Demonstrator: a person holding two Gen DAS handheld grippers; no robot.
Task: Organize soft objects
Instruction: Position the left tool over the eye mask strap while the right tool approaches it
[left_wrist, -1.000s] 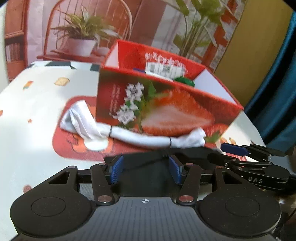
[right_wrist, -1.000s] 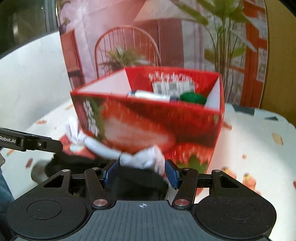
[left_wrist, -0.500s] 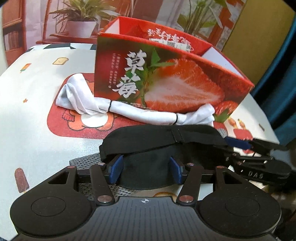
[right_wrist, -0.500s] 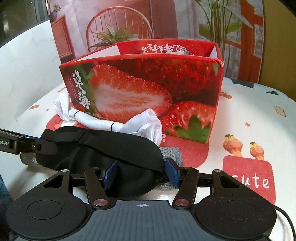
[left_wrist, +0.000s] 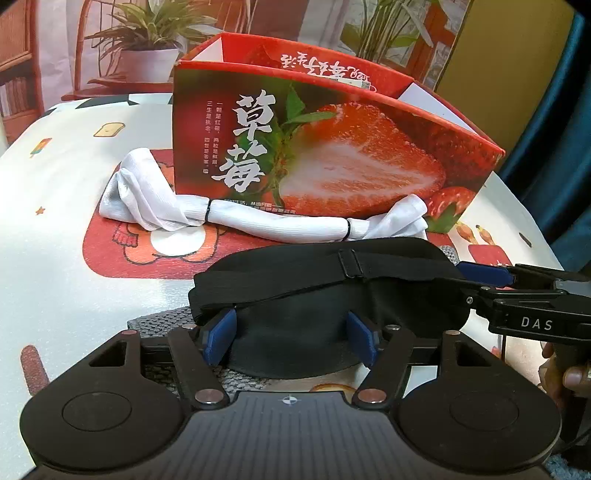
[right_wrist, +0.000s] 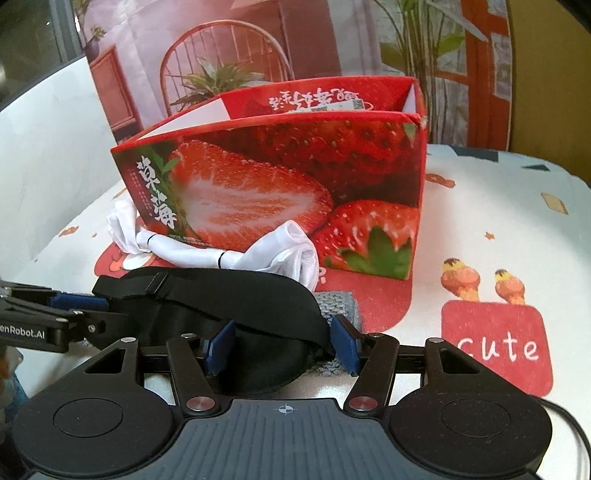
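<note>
A black sleep mask (left_wrist: 317, 295) with an elastic strap lies across a grey knitted cloth (left_wrist: 162, 321) on the table. My left gripper (left_wrist: 291, 338) straddles its near edge. The jaws are opening, and the mask sits loosely between the blue pads (left_wrist: 221, 336). My right gripper (right_wrist: 282, 345) is shut on the other end of the mask (right_wrist: 221, 306), which bunches between its pads (right_wrist: 345, 345). A white rolled cloth (left_wrist: 258, 221) tied with two black bands lies just behind, against the red strawberry box (left_wrist: 332, 147).
The open-topped strawberry box (right_wrist: 295, 184) stands behind the mask, with the white roll (right_wrist: 221, 254) at its foot. The right gripper (left_wrist: 517, 295) reaches in from the right in the left wrist view, a person's fingers (left_wrist: 565, 373) behind it. The tablecloth (right_wrist: 498, 229) has cartoon prints.
Both grippers have come down with the mask, which now rests on the grey cloth in front of the box. The left jaws have spread wider.
</note>
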